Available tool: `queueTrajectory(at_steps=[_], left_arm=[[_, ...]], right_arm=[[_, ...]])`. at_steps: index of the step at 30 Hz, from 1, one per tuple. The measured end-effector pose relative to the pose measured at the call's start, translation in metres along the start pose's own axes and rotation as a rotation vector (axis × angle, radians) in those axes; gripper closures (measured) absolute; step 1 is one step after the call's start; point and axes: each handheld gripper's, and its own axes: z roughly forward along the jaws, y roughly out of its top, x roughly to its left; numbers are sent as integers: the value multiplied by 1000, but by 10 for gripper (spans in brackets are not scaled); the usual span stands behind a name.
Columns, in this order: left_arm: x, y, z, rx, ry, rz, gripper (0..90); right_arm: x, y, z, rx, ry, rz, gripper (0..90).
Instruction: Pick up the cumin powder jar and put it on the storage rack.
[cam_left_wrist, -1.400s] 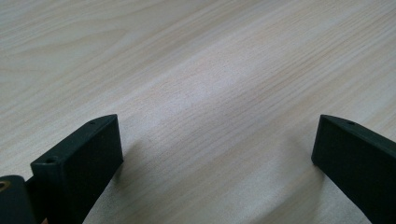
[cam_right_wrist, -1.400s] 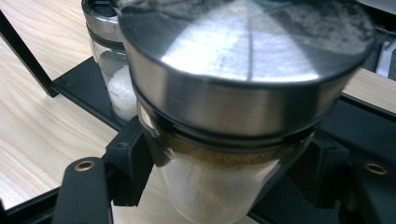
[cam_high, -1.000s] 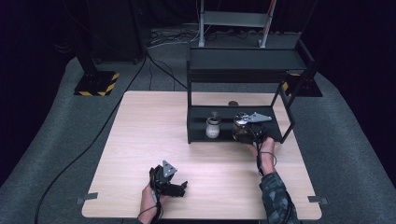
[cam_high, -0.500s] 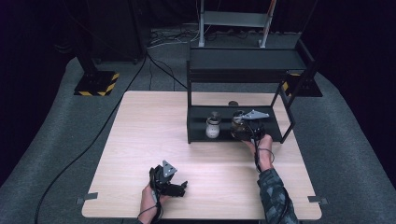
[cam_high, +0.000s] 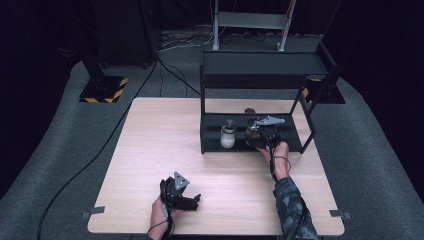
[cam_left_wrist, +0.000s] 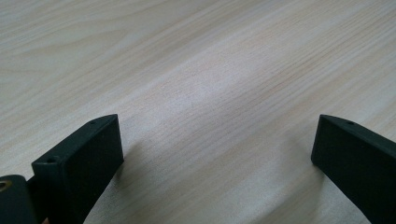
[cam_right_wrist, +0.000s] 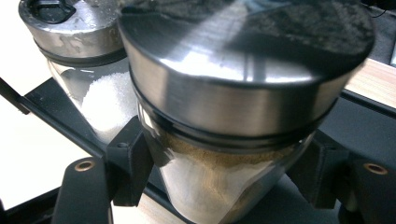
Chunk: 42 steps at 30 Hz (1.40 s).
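1. Where the black metal rack (cam_high: 305, 131) stood on the pale wooden table (cam_high: 150, 145), the right gripper (cam_high: 261, 136) reached its lower shelf; the left gripper (cam_high: 192, 200) rested near the table's front edge.
2. Along the left gripper view, its blocky black jaws gaped wide over bare woodgrain.
3. Seen in the right gripper view, both jaws clamped a glass jar of brown powder (cam_right_wrist: 224, 186) with a round brushed-steel lid, just beside a white-filled shaker (cam_right_wrist: 93, 98).

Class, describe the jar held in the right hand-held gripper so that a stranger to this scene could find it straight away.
Start at the black shelf rack on the far right part of the wooden table. On its bottom shelf stand two glass jars with steel lids, side by side. The brown-powder jar, clamped in the right hand-held gripper, is the right-hand one; its neighbour, the white-grain jar, holds white grains.
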Motion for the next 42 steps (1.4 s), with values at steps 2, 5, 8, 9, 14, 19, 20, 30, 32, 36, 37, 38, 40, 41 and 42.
queueTrajectory(at_steps=[2,5,8,9,14,19,20,30,32,36,37,38,40,41,42], left_arm=[[0,0,0,-1,-1,-2,16],[0,0,0,-1,-2,-4,16],[0,0,0,-1,-2,-5,16],[1,0,0,0,-2,-4,16],[1,0,0,0,-4,-5,17],[1,0,0,0,-5,-7,17],[1,0,0,1,-6,-7,17],[1,0,0,0,-5,-6,18],[1,0,0,-1,-5,-6,18],[1,0,0,-1,-4,-5,19],[1,0,0,-1,-4,-5,19],[1,0,0,-1,-4,-5,19],[1,0,0,-1,-4,-5,19],[1,0,0,-1,-4,-5,19],[1,0,0,-1,-3,-4,19]], right_arm=[[1,1,2,2,-2,0,302],[0,1,4,2,3,2,302],[0,2,6,7,6,6,302],[-1,2,7,7,7,4,303],[-1,5,12,19,7,9,302],[-2,5,16,22,13,16,302],[-2,6,16,24,15,18,302],[-1,3,28,44,27,27,302],[-1,2,30,45,26,28,302],[-1,0,33,44,28,37,303],[0,0,33,42,27,39,303],[0,0,33,41,25,39,302],[1,-1,33,40,27,41,303],[1,-2,33,37,29,38,302],[2,-3,33,35,28,37,303]])
